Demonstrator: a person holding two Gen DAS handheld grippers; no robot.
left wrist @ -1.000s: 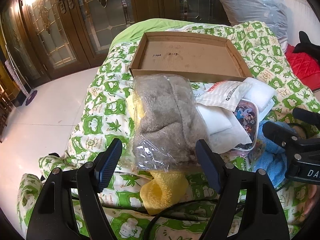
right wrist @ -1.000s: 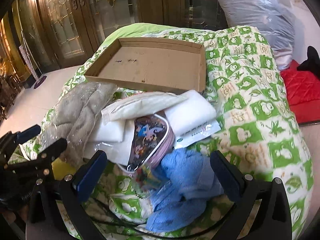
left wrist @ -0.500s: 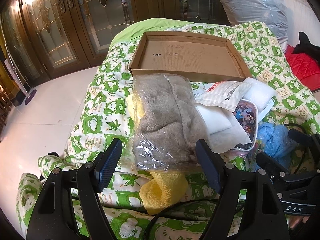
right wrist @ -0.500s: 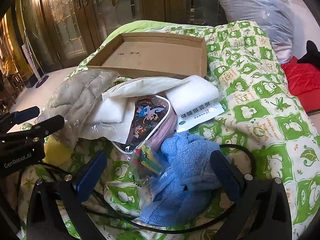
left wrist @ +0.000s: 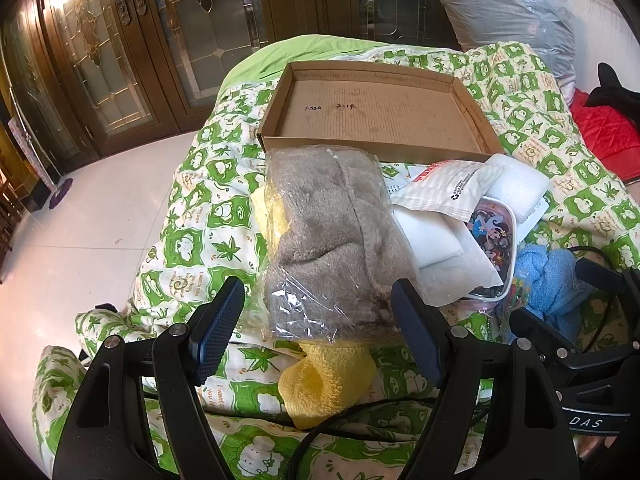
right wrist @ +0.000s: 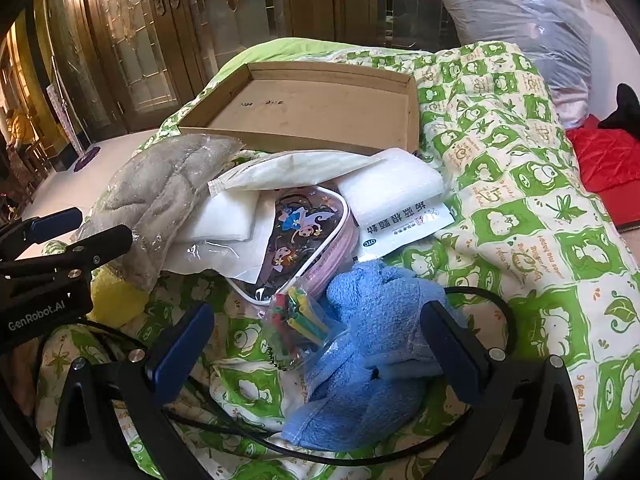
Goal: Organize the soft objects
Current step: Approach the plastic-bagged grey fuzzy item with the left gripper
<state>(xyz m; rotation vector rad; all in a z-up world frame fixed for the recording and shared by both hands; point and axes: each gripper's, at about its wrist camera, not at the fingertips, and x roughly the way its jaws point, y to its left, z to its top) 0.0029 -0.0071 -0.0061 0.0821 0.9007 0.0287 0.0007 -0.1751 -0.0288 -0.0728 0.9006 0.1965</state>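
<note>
A pile of soft things lies on a green-patterned quilt [left wrist: 192, 240] before an empty cardboard tray [left wrist: 380, 116]. A grey plush in clear plastic [left wrist: 332, 248] lies on a yellow towel [left wrist: 324, 380]. My left gripper [left wrist: 320, 332] is open, its fingers either side of the plush's near end. White packets [right wrist: 392, 188], a cartoon pouch [right wrist: 304, 240] and a blue towel [right wrist: 372, 340] lie to the right. My right gripper [right wrist: 320, 352] is open, straddling the blue towel and a small bag of coloured sticks [right wrist: 298, 316].
A black cable [right wrist: 492, 320] loops over the quilt near the blue towel. A large grey plastic-wrapped bag [left wrist: 508, 8] sits at the back right, red fabric [left wrist: 604, 136] beside it. Wooden glass doors and a white tiled floor [left wrist: 80, 232] lie to the left.
My right gripper has moved down and closer to the blue towel, which now lies between its fingers. The left gripper has stayed put.
</note>
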